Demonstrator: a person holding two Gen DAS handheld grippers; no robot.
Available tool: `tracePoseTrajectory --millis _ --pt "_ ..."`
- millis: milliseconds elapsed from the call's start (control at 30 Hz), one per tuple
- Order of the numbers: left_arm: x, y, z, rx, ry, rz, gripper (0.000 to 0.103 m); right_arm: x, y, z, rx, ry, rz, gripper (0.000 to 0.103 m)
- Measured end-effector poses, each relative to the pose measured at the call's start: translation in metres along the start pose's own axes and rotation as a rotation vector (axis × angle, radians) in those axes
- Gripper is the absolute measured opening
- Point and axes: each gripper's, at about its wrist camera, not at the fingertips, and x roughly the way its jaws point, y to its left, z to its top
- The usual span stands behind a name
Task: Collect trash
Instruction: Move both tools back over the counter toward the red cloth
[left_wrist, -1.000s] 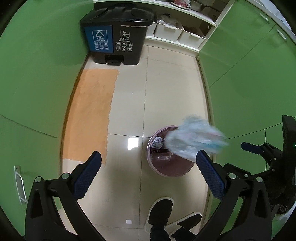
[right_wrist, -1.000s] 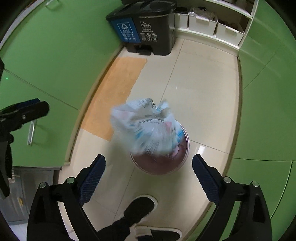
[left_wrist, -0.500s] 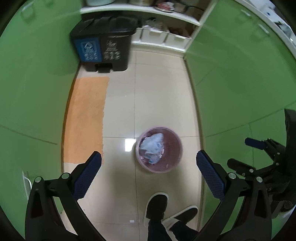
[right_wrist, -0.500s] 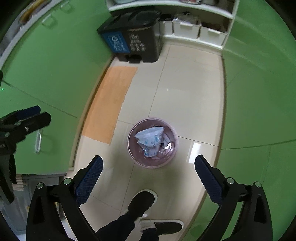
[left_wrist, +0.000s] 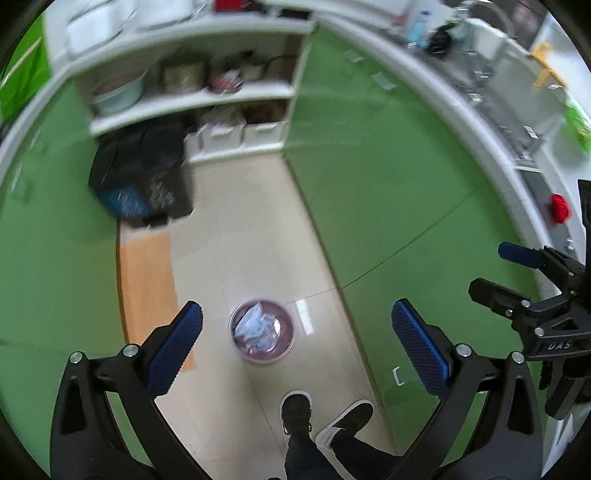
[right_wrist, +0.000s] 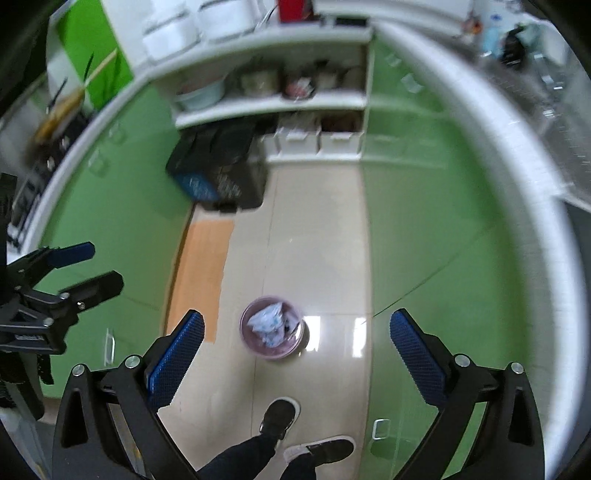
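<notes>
A small pink waste bin stands on the tiled floor far below, also in the right wrist view. A crumpled white and blue plastic bag lies inside it, seen in the right wrist view too. My left gripper is open and empty, high above the bin. My right gripper is open and empty, also high above it. Each gripper shows at the edge of the other's view.
A black two-part pedal bin stands at the far end of the aisle by white shelves. An orange mat lies on the left. Green cabinets line both sides. The person's shoes are below. A counter with a red object runs on the right.
The bag fell from between the grippers into the pink bin. Both grippers then rose high and tilted up, so the bin looks smaller and the counter and shelves came into view.
</notes>
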Motion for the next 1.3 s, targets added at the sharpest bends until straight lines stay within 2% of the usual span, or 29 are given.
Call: tracePoseTrajectory --millis 167,367,500,667,800,967,1167,1300 --pt "-0.043 -0.057 0.035 0.105 -0.046 -0.071 0.100 -0.078 -0.035 0.001 0.087 -0.099 -0.058 0.097" --pt "-0.078 -0.142 0.066 0.269 -0.106 -0.187 0.100 -0.168 -0.093 -0.029 0.231 -0.233 -0.165 0.097" --pt "-0.085 -0.194 0.075 0.365 -0.120 -0.251 0.100 -0.215 -0.137 -0.058 0.347 -0.296 -0.256 0.097" --pt "-0.086 -0.263 0.083 0.481 -0.124 -0.322 0.100 -0.250 -0.190 -0.090 0.472 -0.340 -0.342 0.097" --pt "-0.081 -0.322 0.082 0.554 -0.131 -0.362 0.100 -0.264 -0.226 -0.112 0.527 -0.350 -0.382 0.097" --pt "-0.058 -0.379 0.083 0.602 -0.111 -0.363 0.100 -0.256 -0.276 -0.123 0.559 -0.309 -0.409 0.097" --pt "-0.023 -0.439 0.090 0.627 -0.089 -0.305 0.100 -0.224 -0.332 -0.123 0.566 -0.231 -0.392 0.097" --pt "-0.002 -0.463 0.093 0.621 -0.075 -0.250 0.100 -0.199 -0.366 -0.119 0.554 -0.186 -0.367 0.097"
